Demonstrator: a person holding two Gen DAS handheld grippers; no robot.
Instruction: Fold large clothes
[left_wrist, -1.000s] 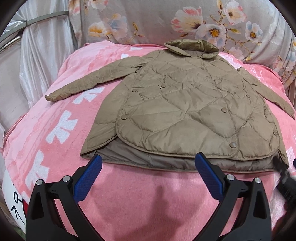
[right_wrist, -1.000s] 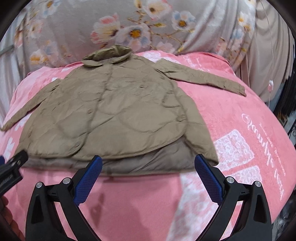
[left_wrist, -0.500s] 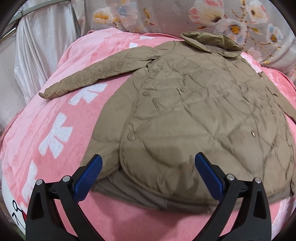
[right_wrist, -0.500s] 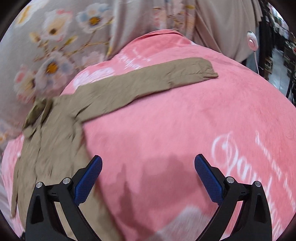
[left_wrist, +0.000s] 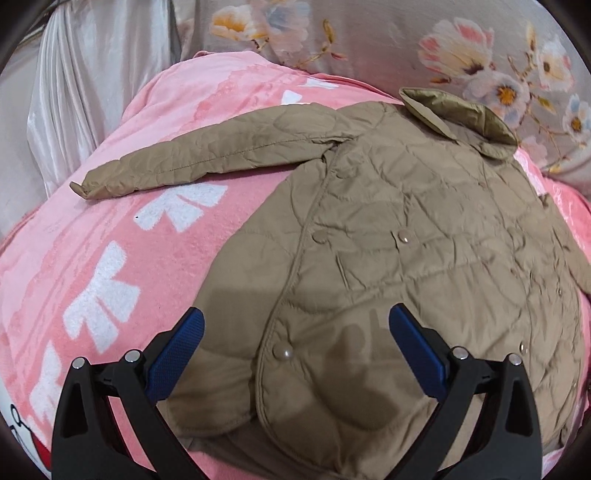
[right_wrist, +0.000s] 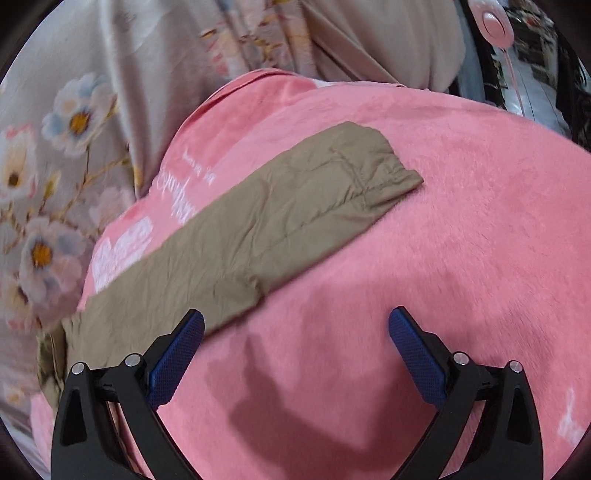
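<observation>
A tan quilted jacket (left_wrist: 406, 240) with snap buttons lies flat, front up, on a pink blanket (left_wrist: 110, 258), collar toward the far side. Its left sleeve (left_wrist: 207, 158) stretches out to the left. My left gripper (left_wrist: 295, 350) hovers open above the jacket's lower front, nothing between its blue pads. In the right wrist view the jacket's other sleeve (right_wrist: 258, 221) runs diagonally, its cuff (right_wrist: 384, 173) up and to the right. My right gripper (right_wrist: 295, 350) is open over bare blanket just below that sleeve, its left pad (right_wrist: 177, 354) near the sleeve's edge.
A floral grey curtain (left_wrist: 443, 48) hangs behind the bed, with plain silvery drape (left_wrist: 74, 74) to the left. The pink blanket (right_wrist: 461, 240) extends wide to the right of the sleeve. A pink round object on a cord (right_wrist: 495, 22) hangs at the far right.
Both grippers have moved forward and apart: the left now sits over the jacket's lower front, the right has swung right toward the outstretched sleeve and closed in on it. Both stayed open.
</observation>
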